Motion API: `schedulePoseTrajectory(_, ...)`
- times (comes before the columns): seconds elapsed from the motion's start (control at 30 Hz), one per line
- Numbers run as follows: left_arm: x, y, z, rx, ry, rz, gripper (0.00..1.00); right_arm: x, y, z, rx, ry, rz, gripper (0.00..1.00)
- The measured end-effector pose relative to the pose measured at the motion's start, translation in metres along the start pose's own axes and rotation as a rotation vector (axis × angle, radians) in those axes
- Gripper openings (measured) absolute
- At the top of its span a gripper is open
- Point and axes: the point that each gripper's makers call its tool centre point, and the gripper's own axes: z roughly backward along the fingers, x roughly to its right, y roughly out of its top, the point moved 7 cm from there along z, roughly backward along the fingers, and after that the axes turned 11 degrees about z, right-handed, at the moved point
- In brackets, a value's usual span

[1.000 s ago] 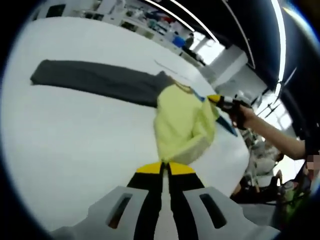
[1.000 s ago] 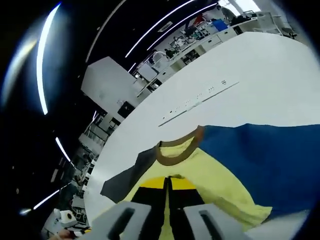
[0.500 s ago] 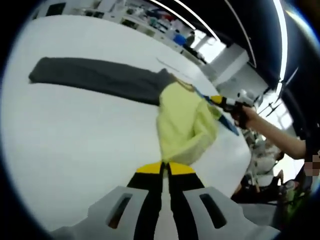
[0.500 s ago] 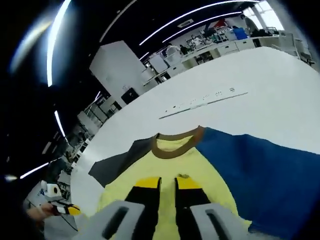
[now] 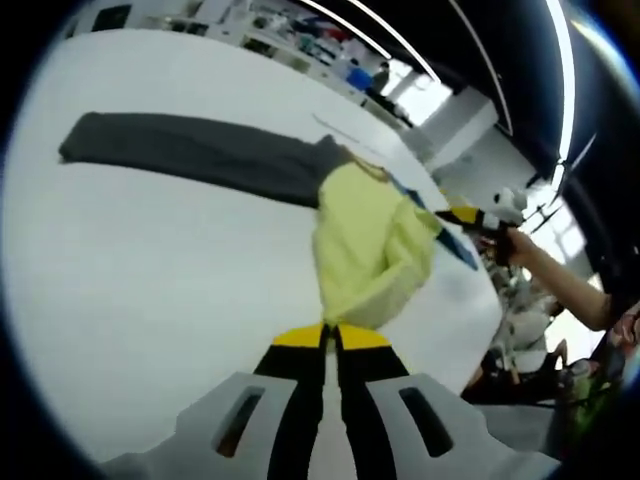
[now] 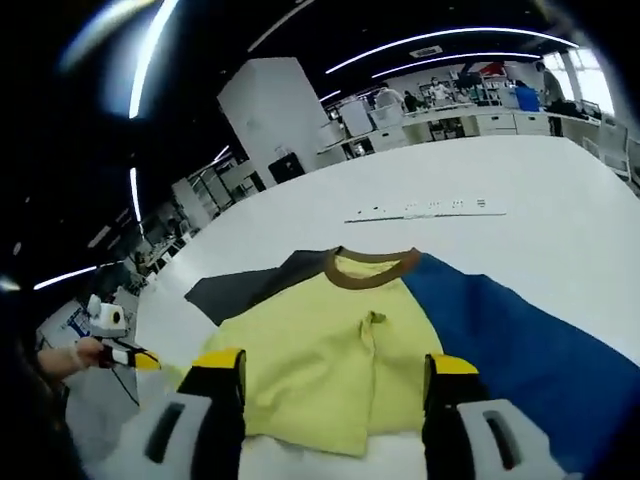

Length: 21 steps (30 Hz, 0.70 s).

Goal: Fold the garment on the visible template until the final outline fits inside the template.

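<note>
yellow garment [image 6: 330,350] folded, grey and blue sleeves out

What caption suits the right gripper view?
Open right tool above a yellow shirt panel with grey and blue sleeves on a white table.

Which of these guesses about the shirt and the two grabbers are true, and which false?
1. The garment has a yellow body with a brown collar. True.
2. The right gripper has its jaws clamped together. False: they stand wide apart, open.
3. One sleeve is blue, the other dark grey. True.
4. The left gripper is wide open. False: its jaws are shut together.
5. The garment lies on a white table. True.
</note>
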Motion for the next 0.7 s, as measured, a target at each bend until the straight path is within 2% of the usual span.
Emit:
schedulePoseTrajectory(0.1,0.0,0.0,0.0,0.001,-0.001,-0.001,0.0,-0.002,-0.002,0.006,-0.009,0.007,0.023,0.8)
schedulePoseTrajectory(0.23,-0.001,0.0,0.0,0.001,-0.001,0.002,0.0,-0.005,-0.01,0.01,-0.026,0.03,0.008,0.78)
schedulePoseTrajectory(0.47,-0.003,-0.001,0.001,0.002,0.0,0.006,0.0,-0.005,-0.03,0.014,-0.053,0.045,-0.057,0.57)
schedulePoseTrajectory(0.6,-0.005,-0.001,0.001,0.001,0.002,0.008,0.0,-0.003,-0.045,0.013,-0.08,0.045,-0.095,0.52)
schedulePoseTrajectory(0.7,-0.005,-0.001,0.001,0.002,0.002,0.01,0.0,-0.002,-0.052,0.012,-0.079,0.04,-0.145,0.44)
